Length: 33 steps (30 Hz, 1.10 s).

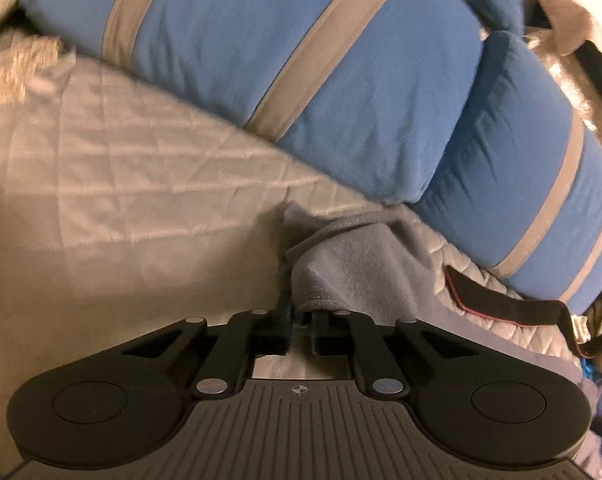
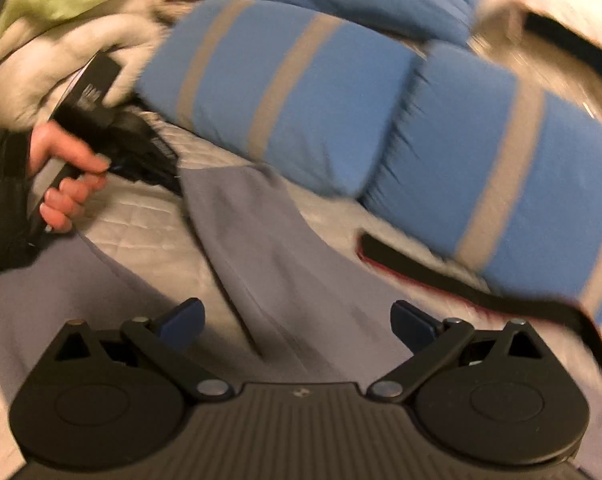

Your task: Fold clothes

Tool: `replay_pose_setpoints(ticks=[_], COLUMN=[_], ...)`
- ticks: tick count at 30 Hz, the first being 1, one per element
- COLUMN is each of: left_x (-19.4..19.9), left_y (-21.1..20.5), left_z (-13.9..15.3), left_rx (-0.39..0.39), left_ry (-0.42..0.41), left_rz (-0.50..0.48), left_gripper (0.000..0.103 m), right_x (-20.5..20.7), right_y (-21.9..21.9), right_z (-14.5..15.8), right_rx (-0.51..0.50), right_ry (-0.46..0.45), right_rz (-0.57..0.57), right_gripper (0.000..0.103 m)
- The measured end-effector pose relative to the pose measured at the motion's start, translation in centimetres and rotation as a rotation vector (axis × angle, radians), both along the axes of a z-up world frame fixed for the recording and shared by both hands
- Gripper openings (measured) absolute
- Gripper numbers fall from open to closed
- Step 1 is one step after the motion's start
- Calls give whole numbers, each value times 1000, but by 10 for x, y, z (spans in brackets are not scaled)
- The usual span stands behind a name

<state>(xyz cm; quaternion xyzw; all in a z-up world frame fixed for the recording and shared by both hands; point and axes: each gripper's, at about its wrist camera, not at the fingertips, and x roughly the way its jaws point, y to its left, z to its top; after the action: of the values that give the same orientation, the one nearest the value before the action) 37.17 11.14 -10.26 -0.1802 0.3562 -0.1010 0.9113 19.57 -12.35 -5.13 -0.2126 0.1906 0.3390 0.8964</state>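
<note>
Grey fleece garment is lying spread on the quilted bedcover, its long axis running away from the right gripper toward the blue striped pillows. Left gripper is pinching the garment's far corner, jaws closed on the hem. Right gripper is hovering over the near end, jaws wide apart, gripping nothing. Near end looks like its likely target. Black strap is lying just beside, right.

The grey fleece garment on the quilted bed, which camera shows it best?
The right wrist view: the grey fleece garment lies spread across the quilt, blurred but mostly visible. The left wrist view shows only one bunched edge pinched in the shut left gripper.
</note>
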Motion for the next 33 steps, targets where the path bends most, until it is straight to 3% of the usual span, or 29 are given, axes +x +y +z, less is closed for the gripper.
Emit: replay_pose_setpoints(ticks=[4, 8, 11, 12, 13, 15, 20, 23, 26, 29, 33], left_x=[-15, -33, -46, -51, -55, -64, -86, -94, -95, -84, -83], left_y=[-15, -37, -58, -64, -70, -82, -111, -133, -156, -164, -159], left_z=[25, 52, 64, 66, 69, 72, 69, 55, 37, 25, 12], left_rx=[87, 200, 306, 338, 361, 410, 681, 803, 845, 773, 795], left_ry=[-86, -183, -261, -281, -298, -331, -403, -435, -411, -288, -251], left_rz=[-63, -177, -274, -305, -333, -377, -448, -487, -526, -560, -543], left_gripper=[6, 6, 6, 6, 6, 6, 7, 9, 12, 18, 40], right_x=[5, 12, 17, 19, 21, 26, 31, 35, 42, 50, 57], right_y=[39, 64, 78, 81, 83, 86, 57, 33, 12, -10, -32], right_z=[-11, -14, -14, -14, -14, -13, 4, 13, 16, 13, 3], right_rx=[-16, 7, 21, 25, 29, 40, 70, 63, 55, 62, 72], right_ry=[-74, -80, -89, -84, -79, -71, -120, -123, -107, -62, -27], right_rz=[42, 84, 95, 95, 95, 84, -52, -115, -195, -271, -309], right_gripper=[92, 87, 75, 62, 39, 3, 2, 1, 1, 2, 2])
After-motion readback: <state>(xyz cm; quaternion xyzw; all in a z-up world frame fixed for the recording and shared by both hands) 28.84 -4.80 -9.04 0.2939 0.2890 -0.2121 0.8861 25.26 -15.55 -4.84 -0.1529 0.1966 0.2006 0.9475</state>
